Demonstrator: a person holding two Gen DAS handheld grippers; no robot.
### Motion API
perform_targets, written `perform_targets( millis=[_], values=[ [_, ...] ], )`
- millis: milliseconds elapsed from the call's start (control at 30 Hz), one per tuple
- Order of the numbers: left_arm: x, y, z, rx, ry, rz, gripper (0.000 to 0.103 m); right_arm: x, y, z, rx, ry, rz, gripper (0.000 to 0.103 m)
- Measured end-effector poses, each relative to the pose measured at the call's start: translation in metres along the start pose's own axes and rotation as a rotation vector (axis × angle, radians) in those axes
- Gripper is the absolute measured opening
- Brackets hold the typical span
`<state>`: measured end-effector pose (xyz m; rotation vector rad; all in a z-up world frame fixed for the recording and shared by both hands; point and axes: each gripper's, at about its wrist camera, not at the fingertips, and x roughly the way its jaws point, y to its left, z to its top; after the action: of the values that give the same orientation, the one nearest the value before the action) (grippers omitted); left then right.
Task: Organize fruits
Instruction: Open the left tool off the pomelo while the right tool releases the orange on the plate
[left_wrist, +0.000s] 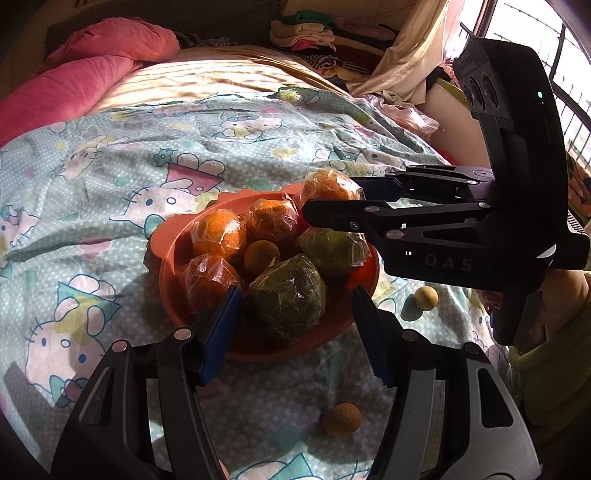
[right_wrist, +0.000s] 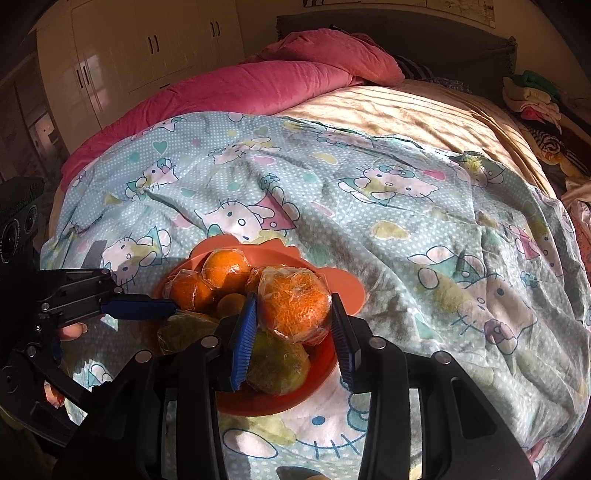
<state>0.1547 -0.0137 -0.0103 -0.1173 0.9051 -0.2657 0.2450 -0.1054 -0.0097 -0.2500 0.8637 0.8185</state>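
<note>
An orange bowl (left_wrist: 168, 258) on the bed holds several plastic-wrapped oranges, two wrapped green fruits (left_wrist: 286, 295) and a small brown fruit (left_wrist: 261, 255). My right gripper (right_wrist: 293, 325) is shut on a wrapped orange (right_wrist: 293, 308) and holds it over the bowl (right_wrist: 343, 291); in the left wrist view that orange (left_wrist: 328, 186) sits at the right gripper's tip (left_wrist: 332, 201). My left gripper (left_wrist: 295, 325) is open and empty, its jaws either side of the near green fruit. It shows at the left of the right wrist view (right_wrist: 147, 309).
Two small brown round fruits lie on the Hello Kitty sheet (left_wrist: 92, 177): one (left_wrist: 426, 298) right of the bowl, one (left_wrist: 341, 419) in front of it. A pink blanket (right_wrist: 258, 85) and stacked clothes (left_wrist: 314, 33) lie at the bed's far side.
</note>
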Motion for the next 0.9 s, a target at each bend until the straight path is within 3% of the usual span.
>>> perform_targets(
  millis=[567,900],
  values=[
    [-0.0055,0.0006,-0.0009,-0.011,-0.005,-0.004,0.062,0.0077,0.001,0.003,-0.005,0.013,0.008,0.039],
    [-0.0068,0.0016,-0.0001,-0.011,-0.008,-0.006,0.067,0.007,0.0,0.0043,0.0,0.002,-0.004,0.048]
  ],
)
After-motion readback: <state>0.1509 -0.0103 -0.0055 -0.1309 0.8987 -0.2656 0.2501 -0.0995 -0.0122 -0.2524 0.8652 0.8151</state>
